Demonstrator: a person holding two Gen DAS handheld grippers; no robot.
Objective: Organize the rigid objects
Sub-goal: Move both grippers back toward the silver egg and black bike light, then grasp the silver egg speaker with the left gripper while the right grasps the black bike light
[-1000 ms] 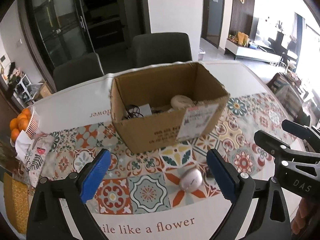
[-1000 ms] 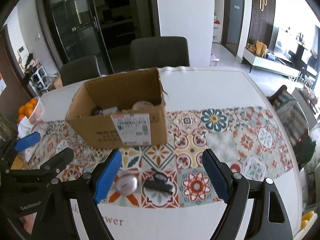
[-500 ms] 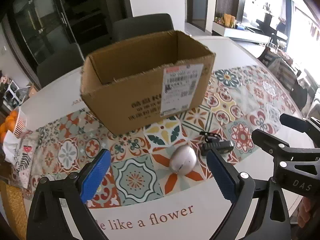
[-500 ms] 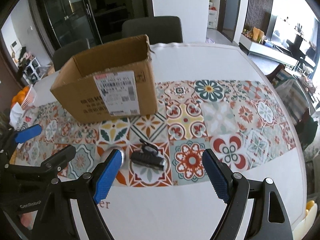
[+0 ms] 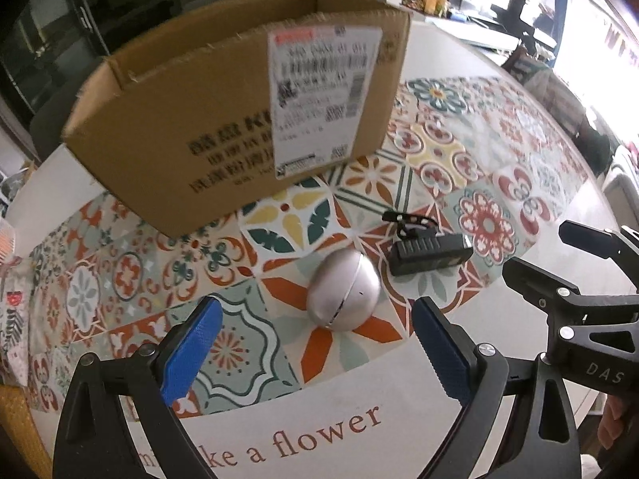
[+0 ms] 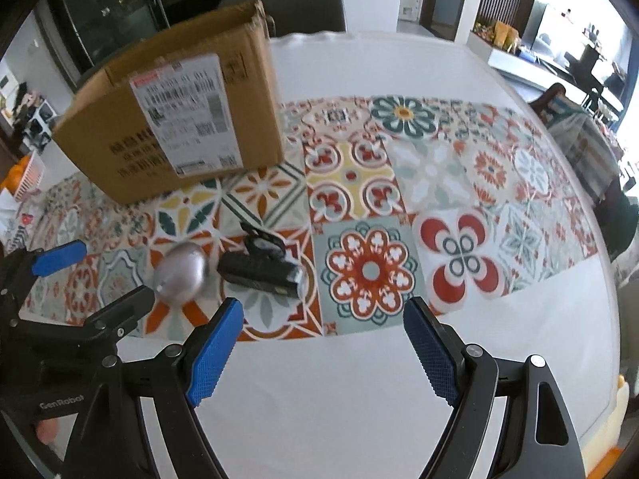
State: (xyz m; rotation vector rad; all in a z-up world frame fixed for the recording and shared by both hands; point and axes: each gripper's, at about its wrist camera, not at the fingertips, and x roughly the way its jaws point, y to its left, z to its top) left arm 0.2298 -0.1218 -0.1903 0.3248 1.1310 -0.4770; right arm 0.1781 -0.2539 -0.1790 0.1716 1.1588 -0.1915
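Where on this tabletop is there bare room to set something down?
Free: the patterned runner right of the cardboard box, and the white strip between runner and right gripper. Crowded: in front of the box, where the silver egg-shaped object and black device lie close together.

Left gripper (image 5: 315, 343) and right gripper (image 6: 323, 343) both spread wide, blue pads apart, empty, held side by side.
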